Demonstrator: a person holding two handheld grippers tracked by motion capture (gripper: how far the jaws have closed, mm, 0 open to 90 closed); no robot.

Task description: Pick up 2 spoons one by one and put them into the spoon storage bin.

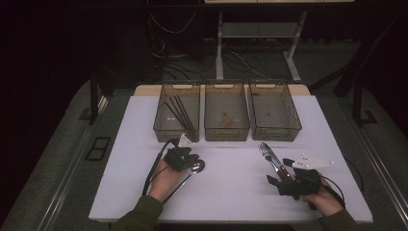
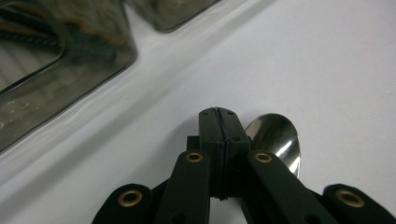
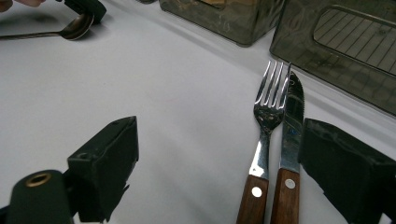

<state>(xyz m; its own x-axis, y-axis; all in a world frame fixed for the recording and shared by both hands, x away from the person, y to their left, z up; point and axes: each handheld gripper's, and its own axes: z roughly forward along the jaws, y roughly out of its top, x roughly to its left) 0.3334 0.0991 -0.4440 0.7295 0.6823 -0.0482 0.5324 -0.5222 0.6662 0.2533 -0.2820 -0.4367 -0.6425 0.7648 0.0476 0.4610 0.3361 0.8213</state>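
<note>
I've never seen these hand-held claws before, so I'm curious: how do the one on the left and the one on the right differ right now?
The left gripper has its jaws pressed together with nothing between them, while the right gripper stands wide open. The left gripper hovers beside a spoon; the right gripper straddles the wooden handles of a fork and a knife lying side by side. Both are black, hand-held and low over the white table.

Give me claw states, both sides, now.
Left claw: closed, nothing visibly gripped; spoon lies beside it.
Right claw: open, fork and knife between its jaws.
</note>
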